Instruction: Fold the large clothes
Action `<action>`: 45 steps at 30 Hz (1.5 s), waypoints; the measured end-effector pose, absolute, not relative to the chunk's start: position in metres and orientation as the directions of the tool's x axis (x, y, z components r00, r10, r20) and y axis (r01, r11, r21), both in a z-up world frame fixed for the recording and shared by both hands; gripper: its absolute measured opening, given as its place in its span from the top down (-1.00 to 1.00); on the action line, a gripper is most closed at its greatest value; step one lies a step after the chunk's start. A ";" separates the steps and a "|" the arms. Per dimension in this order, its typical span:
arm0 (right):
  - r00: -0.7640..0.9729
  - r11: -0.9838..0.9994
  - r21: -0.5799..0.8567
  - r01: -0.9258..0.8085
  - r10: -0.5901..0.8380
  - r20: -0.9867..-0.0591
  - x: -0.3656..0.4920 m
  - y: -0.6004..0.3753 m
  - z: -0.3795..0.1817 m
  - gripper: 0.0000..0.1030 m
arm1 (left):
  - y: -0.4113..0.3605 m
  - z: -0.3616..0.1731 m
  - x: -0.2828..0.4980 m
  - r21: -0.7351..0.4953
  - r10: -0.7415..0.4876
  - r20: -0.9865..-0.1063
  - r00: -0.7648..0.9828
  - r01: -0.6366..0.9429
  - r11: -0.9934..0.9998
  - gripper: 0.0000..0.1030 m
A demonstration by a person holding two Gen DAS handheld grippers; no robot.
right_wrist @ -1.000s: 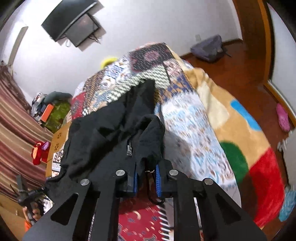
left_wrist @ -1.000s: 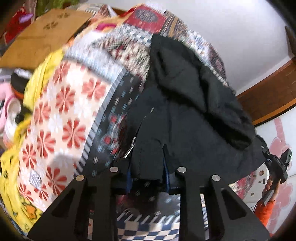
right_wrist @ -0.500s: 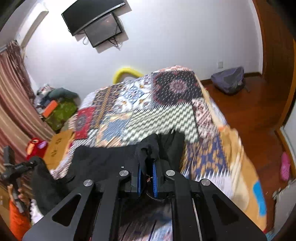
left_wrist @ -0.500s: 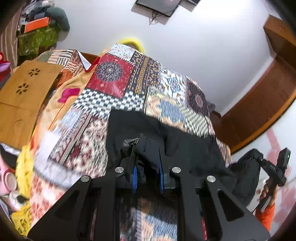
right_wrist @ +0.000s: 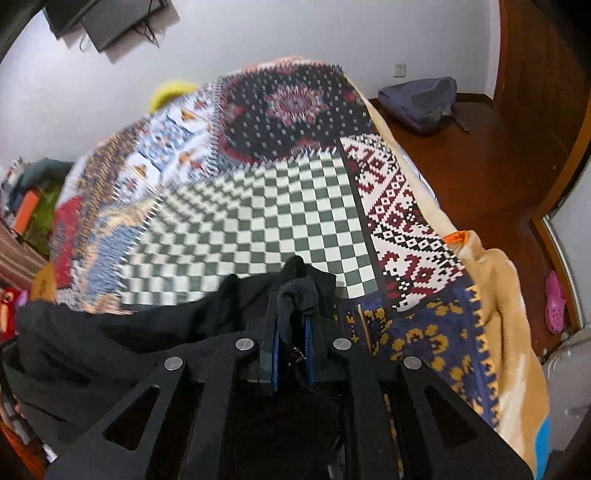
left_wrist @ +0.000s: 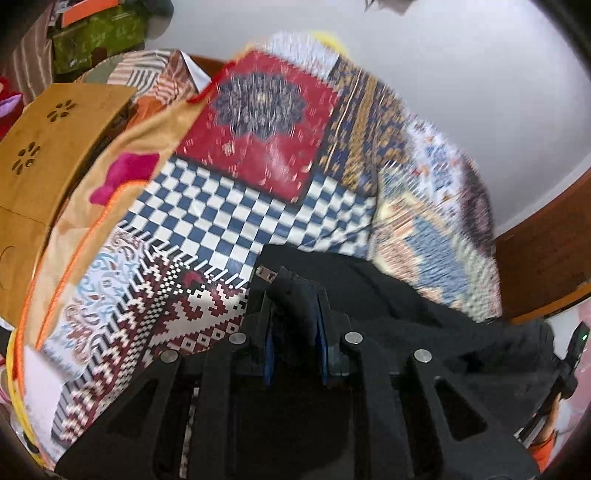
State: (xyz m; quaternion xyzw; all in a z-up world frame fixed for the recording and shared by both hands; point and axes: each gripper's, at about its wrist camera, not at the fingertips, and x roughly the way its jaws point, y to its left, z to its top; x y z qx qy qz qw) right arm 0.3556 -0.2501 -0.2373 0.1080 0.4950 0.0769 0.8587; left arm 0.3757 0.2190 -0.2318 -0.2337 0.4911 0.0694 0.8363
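Observation:
A large black garment (left_wrist: pixel 424 314) lies over a bed covered by a patchwork quilt (left_wrist: pixel 258 210). My left gripper (left_wrist: pixel 295 310) is shut on a bunched fold of the black cloth, with a small zipper pull or tag (left_wrist: pixel 266 275) showing just beyond its tips. In the right wrist view the same black garment (right_wrist: pixel 122 332) spreads to the left, and my right gripper (right_wrist: pixel 293 306) is shut on another bunched edge of it. Both grippers point down at the quilt (right_wrist: pixel 258 221). The other gripper (left_wrist: pixel 572 354) shows at the far right of the left wrist view.
A wooden lap table (left_wrist: pixel 48 147) stands left of the bed. Beyond the bed's right edge lies dark wooden floor with a grey backpack (right_wrist: pixel 421 99) and a pink shoe (right_wrist: pixel 554 306). A wall-mounted screen (right_wrist: pixel 107 22) hangs over the headboard end.
Both grippers have carried the black cloth forward across the quilt toward the far end of the bed. The garment, earlier stretched out ahead, now trails bunched behind and beside the fingers.

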 end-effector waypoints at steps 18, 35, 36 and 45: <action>0.603 0.964 0.266 -0.020 0.223 -0.766 0.314 -0.256 -0.141 -0.07 | 0.184 -0.152 0.359 -0.039 0.127 -0.796 0.591 -0.260 0.965 0.00; 0.573 0.920 0.163 -0.357 0.354 -0.739 0.228 -0.164 -0.136 -0.16 | 0.061 -0.111 0.290 -0.041 -0.075 -0.747 0.661 0.067 0.997 -0.11; 0.561 0.916 0.163 -0.367 0.358 -0.747 0.227 -0.159 -0.143 -0.16 | 0.054 -0.117 0.290 -0.044 -0.088 -0.754 0.650 0.083 0.996 -0.11; 0.459 0.920 0.180 -0.347 0.334 -0.823 0.257 -0.137 -0.204 -0.16 | 0.016 -0.192 0.319 -0.074 -0.120 -0.840 0.530 0.106 0.992 -0.11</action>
